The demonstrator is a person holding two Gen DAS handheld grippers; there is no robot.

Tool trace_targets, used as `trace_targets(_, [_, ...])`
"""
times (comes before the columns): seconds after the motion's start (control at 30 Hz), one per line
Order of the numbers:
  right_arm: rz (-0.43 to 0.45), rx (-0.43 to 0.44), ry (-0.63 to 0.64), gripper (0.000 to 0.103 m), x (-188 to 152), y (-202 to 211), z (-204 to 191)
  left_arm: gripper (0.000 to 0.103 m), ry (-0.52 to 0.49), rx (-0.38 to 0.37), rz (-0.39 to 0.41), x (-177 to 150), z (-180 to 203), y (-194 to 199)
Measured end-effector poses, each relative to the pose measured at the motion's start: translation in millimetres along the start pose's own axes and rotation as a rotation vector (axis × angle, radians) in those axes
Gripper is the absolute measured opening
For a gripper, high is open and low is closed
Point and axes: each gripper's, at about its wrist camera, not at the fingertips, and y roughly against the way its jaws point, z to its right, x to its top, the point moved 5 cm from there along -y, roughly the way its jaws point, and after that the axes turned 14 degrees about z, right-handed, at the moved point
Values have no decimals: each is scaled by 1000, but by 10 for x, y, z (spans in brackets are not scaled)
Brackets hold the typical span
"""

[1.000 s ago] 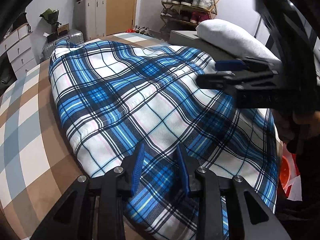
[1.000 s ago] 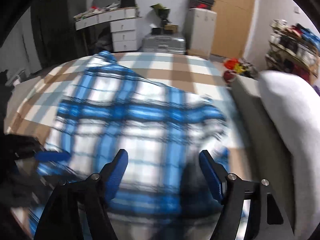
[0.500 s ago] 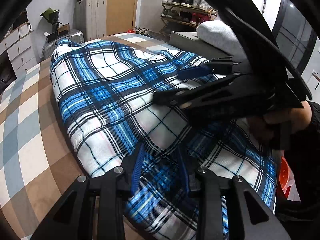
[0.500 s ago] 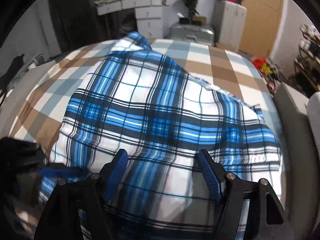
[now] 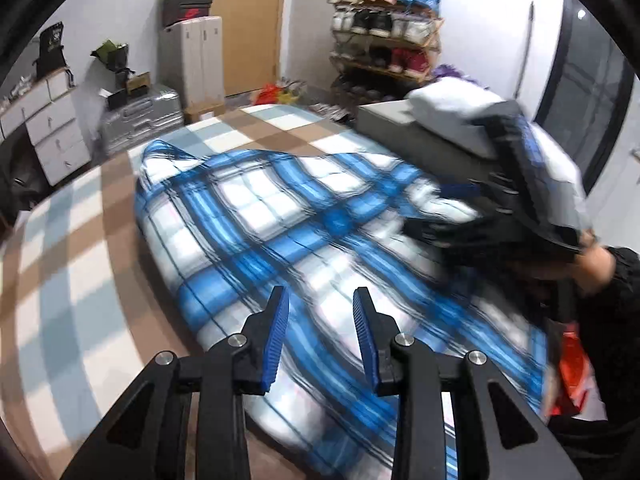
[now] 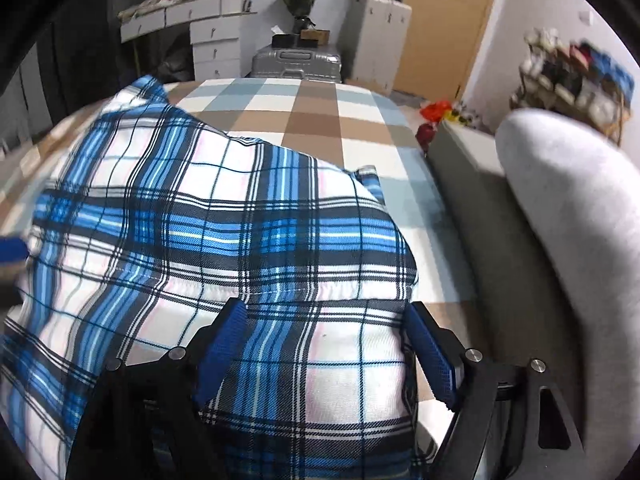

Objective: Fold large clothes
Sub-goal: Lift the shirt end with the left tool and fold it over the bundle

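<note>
Across the checked bedspread (image 6: pixel 320 120) the blue plaid garment (image 6: pixel 224 240) is lying spread out, its long axis running from the near edge away toward the far corner by the drawers (image 5: pixel 52 136). Sitting right over the near hem, the right gripper (image 6: pixel 326 346) is standing wide, its jaws having just been opening, with cloth showing between the pads but nothing pinched. Lower down on the same near edge, the left gripper (image 5: pixel 320 336) is showing a narrow gap (the picture is blurred, and I am seeing fabric behind the pads, not caught in them). Both tools are hovering at the near hem, the right one nearer the garment's right-hand side, so the coming fold, I judge, is turning on catching that hem and carrying it along the long axis. Beside the bed, a grey sofa arm (image 6: pixel 568 216) is crowding the right side. A silver suitcase (image 6: pixel 298 62) and shoe rack (image 5: pixel 386 36) are standing well apart.
</note>
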Motion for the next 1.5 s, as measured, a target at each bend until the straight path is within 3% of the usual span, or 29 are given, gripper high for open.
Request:
trace_targets(0.1, [-1,21,-30,81,-14,-29,62,27,15,48,-74,-113,-253,-292])
trace_targets(0.2, [5,22,-27,81,-31,-37,57,24,77,-23,-43,-204,-434,-294])
trace_targets(0.37, [2,49,-62,81,-56,-64,96,24,99,-2,-43,-261,-481,-196])
trace_targets(0.47, [-18,3,-31,81,2,17,62,24,91,18,-54,-254,-460,-153])
trace_targets(0.53, [47,-14,-16,81,168,170,-36,24,94,16,-54,-285,-431,-172])
trace_targets(0.63, [114,81,11,81,431,328,-342,24,100,15,-51,-300,-433,-216])
trace_targets(0.77, [66,217,77,81,558,75,-843,24,93,18,-52,-295,-439,-197])
trace_targets(0.83, [6,250,74,80,503,-158,-961,24,93,14,-54,-300,-443,-193])
trace_targets(0.9, [-57,216,83,80,389,-372,-963,24,100,12,-68,-291,-437,-187])
trace_targets(0.97, [-66,254,44,81,341,-401,-897,25,126,4,-80,-220,-422,-119])
trace_targets(1.03, [-65,272,36,82,336,-387,-867,25,126,-20,-16,-68,-397,-24])
trace_targets(1.1, [-63,266,57,84,320,-387,-900,41,96,14,16,58,-421,-49])
trace_targets(1.27, [-66,247,83,84,298,-357,-952,42,79,108,-81,15,-609,-521])
trace_targets(1.37, [-62,260,119,84,295,-398,-924,42,36,117,-74,-17,-624,-556])
trace_targets(1.43, [-39,224,170,84,290,-385,-829,42,28,104,-74,-25,-634,-545])
trace_targets(1.47, [-23,141,188,84,277,-368,-632,42,31,96,-73,-20,-635,-544])
trace_targets(1.5, [-23,141,188,84,277,-368,-632,42,32,87,-73,-31,-645,-535])
